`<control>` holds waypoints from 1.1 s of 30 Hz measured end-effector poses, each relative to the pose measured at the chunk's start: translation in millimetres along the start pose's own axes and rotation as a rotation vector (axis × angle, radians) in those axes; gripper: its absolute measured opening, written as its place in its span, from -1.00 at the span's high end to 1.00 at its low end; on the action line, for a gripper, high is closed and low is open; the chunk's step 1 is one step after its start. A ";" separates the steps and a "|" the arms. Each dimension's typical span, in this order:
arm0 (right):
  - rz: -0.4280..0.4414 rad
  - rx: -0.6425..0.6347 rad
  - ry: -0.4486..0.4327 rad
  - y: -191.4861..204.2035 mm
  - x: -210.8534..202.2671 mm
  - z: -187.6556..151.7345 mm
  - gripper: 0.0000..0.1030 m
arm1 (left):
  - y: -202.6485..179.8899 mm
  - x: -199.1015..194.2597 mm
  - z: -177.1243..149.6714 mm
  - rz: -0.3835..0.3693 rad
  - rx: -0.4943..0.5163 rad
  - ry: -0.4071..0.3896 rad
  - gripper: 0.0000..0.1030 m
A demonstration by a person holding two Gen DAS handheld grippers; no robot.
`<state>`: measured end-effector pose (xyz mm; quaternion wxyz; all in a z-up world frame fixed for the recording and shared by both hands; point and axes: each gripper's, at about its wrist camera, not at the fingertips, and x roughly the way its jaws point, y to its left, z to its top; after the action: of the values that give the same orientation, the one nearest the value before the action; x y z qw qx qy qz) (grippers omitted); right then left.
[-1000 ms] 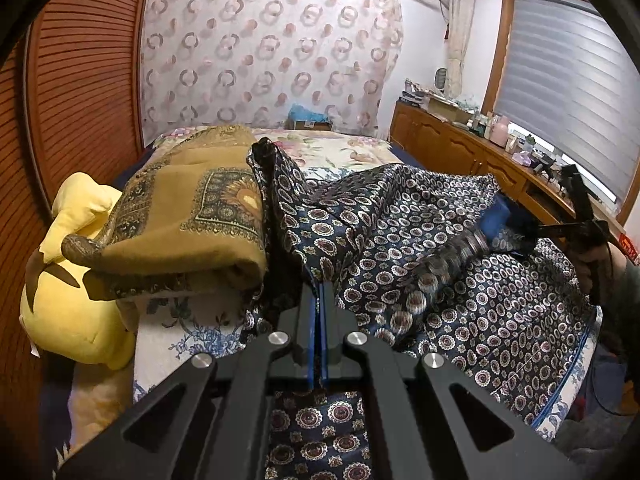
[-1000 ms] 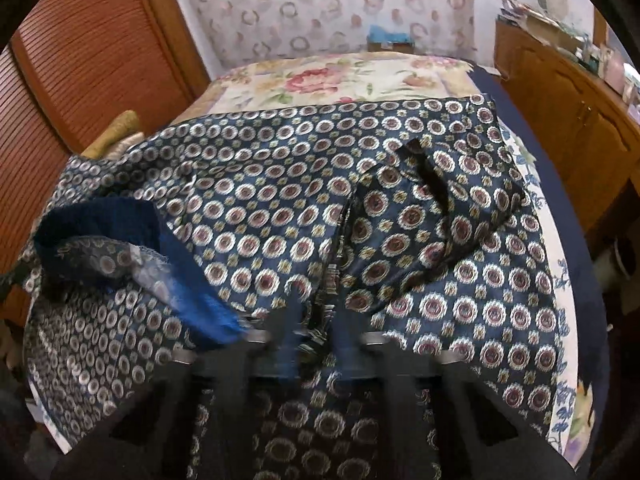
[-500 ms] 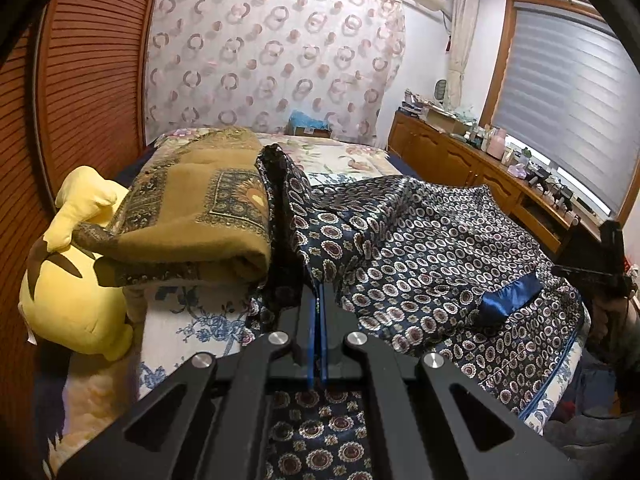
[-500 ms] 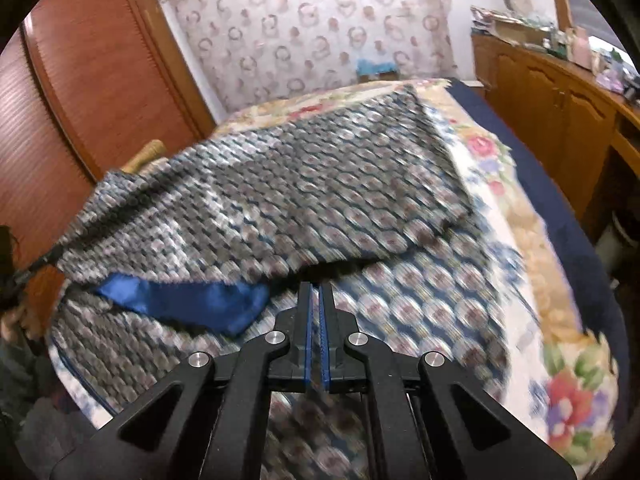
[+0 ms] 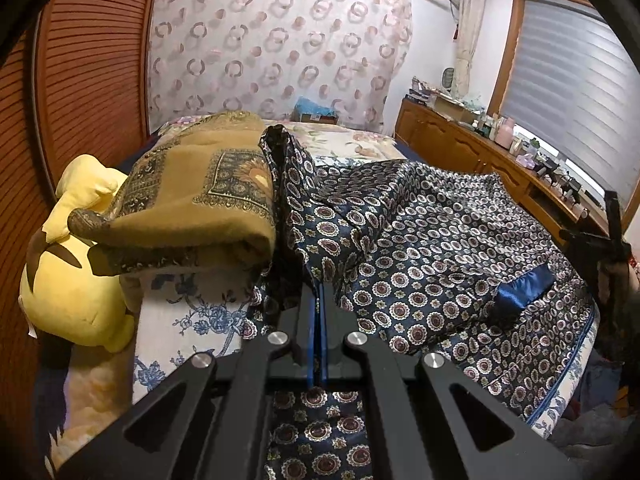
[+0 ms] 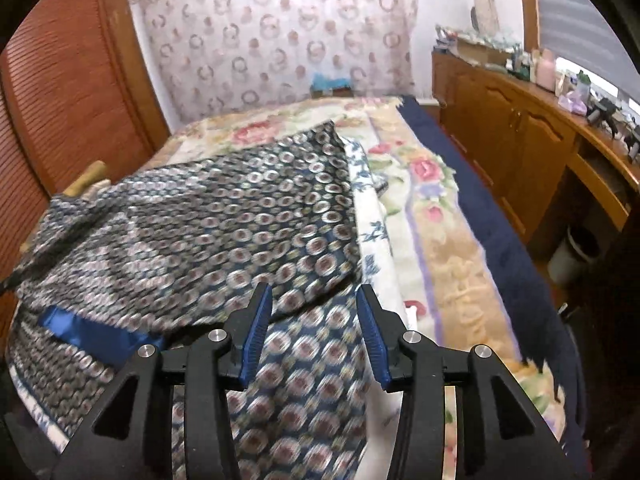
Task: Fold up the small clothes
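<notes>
The right gripper (image 6: 316, 320) has drawn back toward the bed's (image 6: 432, 216) near edge and its jaws have just been opening, nothing between them. The patterned garment (image 5: 420, 248) lies spread across the bed, one raised fold clamped in the closed left gripper (image 5: 319, 312), beside a folded brown blanket (image 5: 200, 200).
</notes>
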<state>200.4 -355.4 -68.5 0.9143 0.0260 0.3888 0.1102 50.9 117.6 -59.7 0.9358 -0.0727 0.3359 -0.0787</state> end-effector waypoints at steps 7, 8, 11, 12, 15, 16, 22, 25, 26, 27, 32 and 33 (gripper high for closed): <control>-0.010 0.023 0.085 -15.8 41.2 8.1 0.28 | 1.0 11.9 -1.0 0.005 0.001 0.039 1.00; -0.006 0.020 0.085 -14.9 42.0 8.8 0.32 | 0.1 13.1 -1.0 0.004 0.003 0.042 1.00; -0.011 -0.021 0.079 -9.0 41.2 9.8 0.68 | -1.4 15.6 -1.3 0.007 0.011 0.045 0.99; -0.001 -0.039 0.076 -6.3 41.0 11.1 0.88 | -2.0 16.6 -1.1 0.009 0.015 0.047 0.99; 0.011 -0.096 0.035 5.5 31.0 10.6 0.97 | -3.0 18.7 -0.2 0.013 0.025 0.049 0.99; 0.033 -0.103 0.010 8.0 24.4 10.6 0.98 | -3.6 18.8 0.3 0.011 0.028 0.047 1.00; 0.061 -0.093 -0.095 9.2 -14.3 9.6 0.99 | -3.4 3.7 8.5 -0.024 0.021 -0.011 1.00; 0.053 -0.066 -0.088 3.3 -25.9 8.0 0.99 | 0.3 -12.7 16.4 -0.019 0.026 -0.038 1.00; 0.058 -0.067 -0.096 2.1 -31.8 5.4 0.99 | 2.3 -17.7 18.3 -0.020 0.024 -0.045 1.00; 0.061 -0.068 -0.097 1.9 -34.8 4.1 0.99 | 3.2 -20.2 20.9 -0.024 0.022 -0.046 1.00; 0.075 -0.073 -0.089 0.5 -53.4 -6.6 0.99 | 3.9 -32.6 19.0 -0.032 0.027 -0.033 1.00; 0.073 -0.080 -0.079 1.1 -56.8 -10.6 0.99 | 3.9 -33.6 16.2 -0.028 0.029 -0.024 1.00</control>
<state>154.3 -367.3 -35.6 0.9247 0.0080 0.3465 0.1577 36.1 129.3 -27.4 0.9395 -0.0648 0.3224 -0.0958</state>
